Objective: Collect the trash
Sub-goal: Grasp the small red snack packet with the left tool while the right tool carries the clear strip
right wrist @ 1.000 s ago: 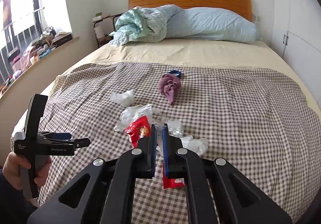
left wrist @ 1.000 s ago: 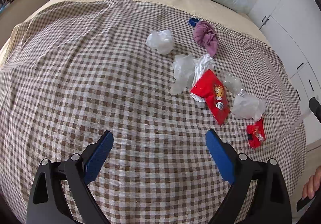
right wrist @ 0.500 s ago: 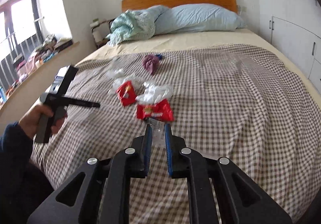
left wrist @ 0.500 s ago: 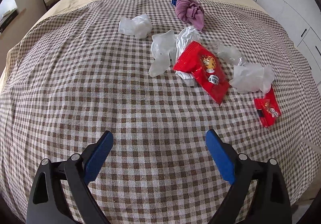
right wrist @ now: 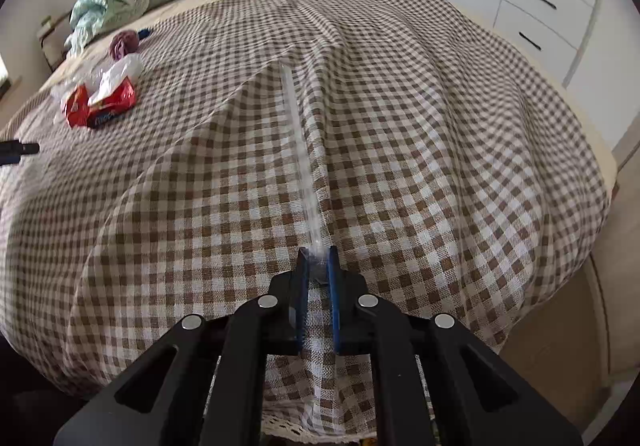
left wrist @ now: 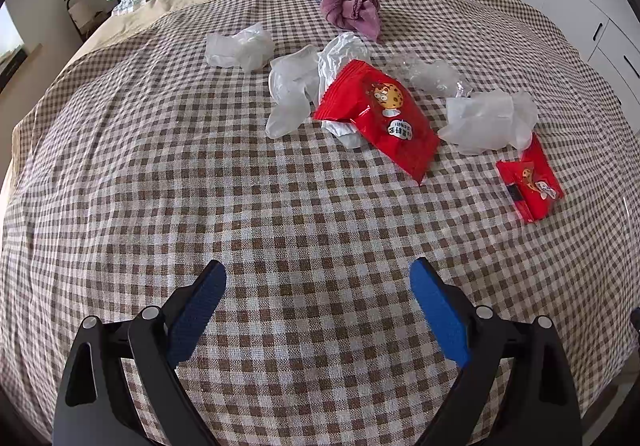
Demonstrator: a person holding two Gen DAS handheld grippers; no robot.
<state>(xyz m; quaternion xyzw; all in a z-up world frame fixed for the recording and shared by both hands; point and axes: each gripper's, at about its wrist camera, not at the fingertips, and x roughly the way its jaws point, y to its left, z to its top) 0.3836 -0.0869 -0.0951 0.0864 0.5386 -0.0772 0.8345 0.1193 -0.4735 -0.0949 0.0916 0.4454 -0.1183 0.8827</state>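
Left gripper (left wrist: 318, 282) agape before red wrapper (left wrist: 378, 118) — right gripper (right wrist: 318, 266) clamped on clear bag (right wrist: 298, 126).

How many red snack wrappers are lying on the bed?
2. The large red wrapper lies mid-pile, partly on crumpled white paper. The small red wrapper lies to its right, partly under a white plastic wad. Others could be hidden underneath.
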